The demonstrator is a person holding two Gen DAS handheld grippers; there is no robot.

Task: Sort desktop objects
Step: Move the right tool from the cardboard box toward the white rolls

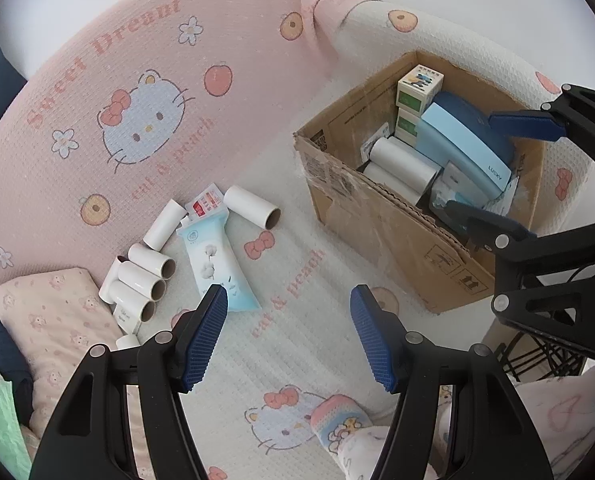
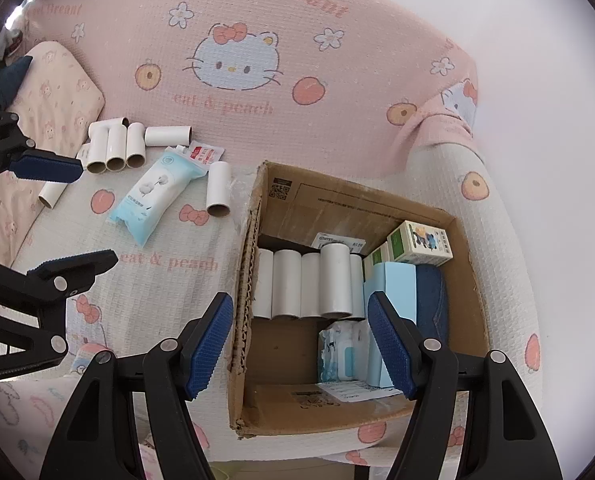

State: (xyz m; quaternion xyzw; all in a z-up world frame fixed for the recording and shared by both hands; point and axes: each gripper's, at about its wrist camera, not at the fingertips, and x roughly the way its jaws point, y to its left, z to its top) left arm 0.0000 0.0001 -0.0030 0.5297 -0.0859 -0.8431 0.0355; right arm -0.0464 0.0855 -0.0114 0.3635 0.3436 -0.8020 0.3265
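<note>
A cardboard box stands on the sofa seat and holds several white rolls, a blue and light-blue case, small printed cartons and packets. On the seat left of it lie several loose white rolls, one single roll and a light-blue tissue pack. My right gripper is open and empty above the box's front edge. My left gripper is open and empty over the seat, near the tissue pack. The box also shows in the left wrist view, with the right gripper over it.
The sofa has a pink Hello Kitty backrest and a white-covered armrest beside the box. A pink pillow lies at the seat's left end. A small red-and-white packet lies by the tissue pack.
</note>
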